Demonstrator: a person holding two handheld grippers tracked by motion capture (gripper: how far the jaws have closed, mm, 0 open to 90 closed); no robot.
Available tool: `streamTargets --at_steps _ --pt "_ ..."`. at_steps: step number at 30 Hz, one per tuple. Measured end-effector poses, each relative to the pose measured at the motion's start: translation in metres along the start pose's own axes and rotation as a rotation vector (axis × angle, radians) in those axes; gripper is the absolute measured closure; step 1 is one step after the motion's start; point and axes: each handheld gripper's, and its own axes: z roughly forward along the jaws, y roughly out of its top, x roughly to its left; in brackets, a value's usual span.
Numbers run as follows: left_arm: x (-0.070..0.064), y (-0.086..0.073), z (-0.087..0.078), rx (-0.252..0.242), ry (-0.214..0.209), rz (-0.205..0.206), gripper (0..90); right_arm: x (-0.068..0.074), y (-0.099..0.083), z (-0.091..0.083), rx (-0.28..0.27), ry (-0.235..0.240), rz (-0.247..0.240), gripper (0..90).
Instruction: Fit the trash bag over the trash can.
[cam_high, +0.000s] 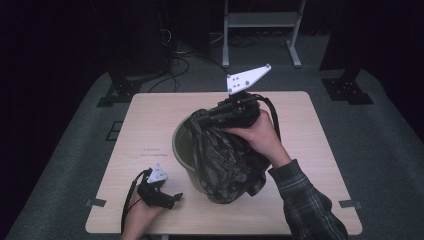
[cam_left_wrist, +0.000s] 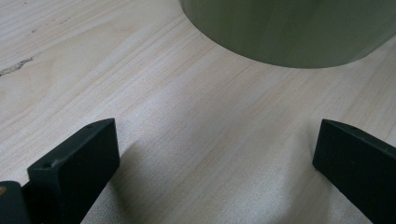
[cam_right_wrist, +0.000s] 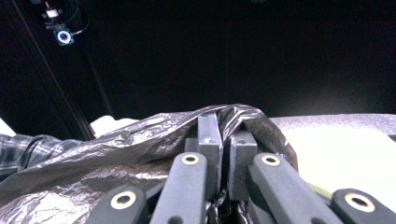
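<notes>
The black bag (cam_high: 227, 160) hides most of the green bin (cam_high: 181, 145) and hangs down its near side, so the bin's inside is hard to see. The bag is shiny and full of wrinkles. The right gripper (cam_right_wrist: 227, 140) pinches the bag's edge, jaws squeezed together. The left gripper (cam_high: 172, 198) rests on the table (cam_high: 150, 120) near the bin, jaws wide apart, holding nothing.

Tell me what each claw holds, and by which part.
The right claw is shut on the crinkled black plastic bag, pinching a fold of its upper edge above the round olive-green bin. The left claw is open on the table, holding nothing.
</notes>
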Motion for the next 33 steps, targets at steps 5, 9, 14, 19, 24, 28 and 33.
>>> streamTargets --at_steps 5,9,14,19,24,28,33 --pt "0.0 0.0 0.0 -0.001 0.001 0.0 0.0 -0.012 0.006 0.011 -0.012 0.006 0.007 86.7" --pt "0.0 0.0 0.0 0.0 0.0 0.0 0.0 -0.019 0.009 0.017 -0.024 0.017 0.02 86.7" --pt "0.0 0.0 0.0 -0.001 0.0 0.0 0.0 -0.027 0.015 0.029 -0.02 0.03 0.02 86.7" --pt "0.0 0.0 0.0 -0.001 -0.001 0.0 0.0 -0.033 0.022 0.041 -0.024 0.035 0.013 86.7" --pt "0.0 0.0 0.0 0.0 0.001 0.002 0.0 -0.039 0.028 0.053 -0.017 0.039 0.011 86.7" --pt "0.0 0.0 0.0 -0.001 0.002 0.002 0.0 -0.043 0.034 0.061 -0.013 0.038 0.01 86.7" --pt "0.0 0.0 0.0 0.001 0.001 0.004 0.0 -0.043 0.031 0.067 0.01 0.041 0.01 86.6"
